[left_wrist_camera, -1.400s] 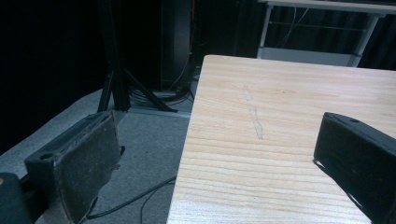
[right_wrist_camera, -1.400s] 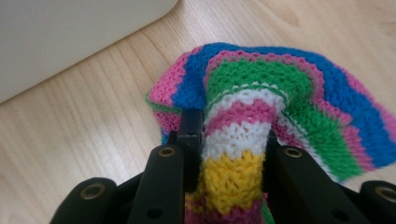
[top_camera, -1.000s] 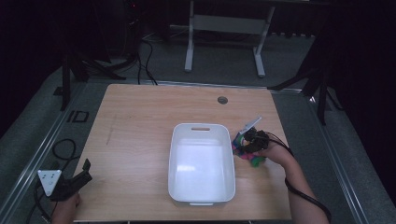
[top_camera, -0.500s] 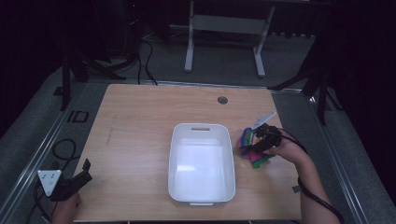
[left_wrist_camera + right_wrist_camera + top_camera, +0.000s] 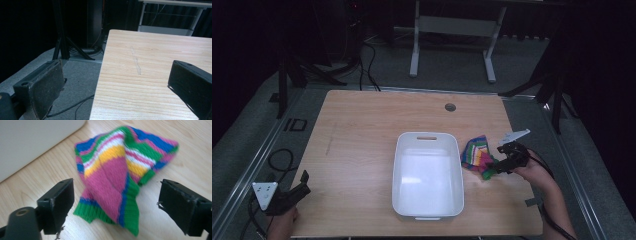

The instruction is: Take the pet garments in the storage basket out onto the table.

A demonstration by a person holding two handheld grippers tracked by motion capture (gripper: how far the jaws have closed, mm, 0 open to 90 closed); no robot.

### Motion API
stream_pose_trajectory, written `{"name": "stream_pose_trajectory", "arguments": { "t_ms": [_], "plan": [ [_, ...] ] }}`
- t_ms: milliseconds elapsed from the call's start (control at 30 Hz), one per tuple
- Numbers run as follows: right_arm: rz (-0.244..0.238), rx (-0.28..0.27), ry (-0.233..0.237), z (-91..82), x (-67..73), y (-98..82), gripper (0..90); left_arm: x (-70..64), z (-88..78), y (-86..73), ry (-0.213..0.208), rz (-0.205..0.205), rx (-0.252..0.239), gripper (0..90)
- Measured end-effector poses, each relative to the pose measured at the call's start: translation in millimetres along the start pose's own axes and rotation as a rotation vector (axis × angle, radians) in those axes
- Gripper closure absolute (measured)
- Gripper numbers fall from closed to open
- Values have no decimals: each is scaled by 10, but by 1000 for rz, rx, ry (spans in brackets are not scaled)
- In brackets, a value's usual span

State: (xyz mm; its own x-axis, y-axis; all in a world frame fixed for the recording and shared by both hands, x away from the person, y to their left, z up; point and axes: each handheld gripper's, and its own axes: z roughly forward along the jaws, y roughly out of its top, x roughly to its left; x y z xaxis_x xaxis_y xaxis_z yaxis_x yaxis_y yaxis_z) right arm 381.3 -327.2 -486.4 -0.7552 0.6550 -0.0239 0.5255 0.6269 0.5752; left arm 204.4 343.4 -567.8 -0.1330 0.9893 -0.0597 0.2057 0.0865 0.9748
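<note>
- One striped knitted sock [image 5: 120, 177] lies crumpled beside the white plastic tub [image 5: 428, 175]; we judge it soft, light.
- Our right gripper [image 5: 116, 203] gapes, straddling its cuff, the likeliest hold.
- Our left gripper [image 5: 115, 88] gapes, empty.

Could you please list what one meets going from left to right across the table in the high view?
left gripper → white bin → striped knitted cloth → right gripper

Bare table [image 5: 357, 145] left of the white bin [image 5: 428, 176] (striped sock [image 5: 477, 155] seemingly touching its right wall)
</note>
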Motion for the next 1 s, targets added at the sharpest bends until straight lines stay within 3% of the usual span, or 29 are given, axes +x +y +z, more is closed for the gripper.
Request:
{"name": "stream_pose_trajectory", "arguments": {
  "t_ms": [300, 533, 733, 1000],
  "plan": [
    [166, -113, -35, -52, -53, -546, 132, -3, -1, -1, 3, 2, -1, 9],
    [293, -238, -118, -123, -4, -846, 122, -3, -1, -1, 3, 2, -1, 9],
    [326, -325, -258, -149, 116, -1030, 122, -3, -2, -1, 3, 1, -3, 9],
    [407, -411, -390, -211, 207, -1254, 123, -4, -2, -2, 4, 0, -3, 9]
  ]
}}
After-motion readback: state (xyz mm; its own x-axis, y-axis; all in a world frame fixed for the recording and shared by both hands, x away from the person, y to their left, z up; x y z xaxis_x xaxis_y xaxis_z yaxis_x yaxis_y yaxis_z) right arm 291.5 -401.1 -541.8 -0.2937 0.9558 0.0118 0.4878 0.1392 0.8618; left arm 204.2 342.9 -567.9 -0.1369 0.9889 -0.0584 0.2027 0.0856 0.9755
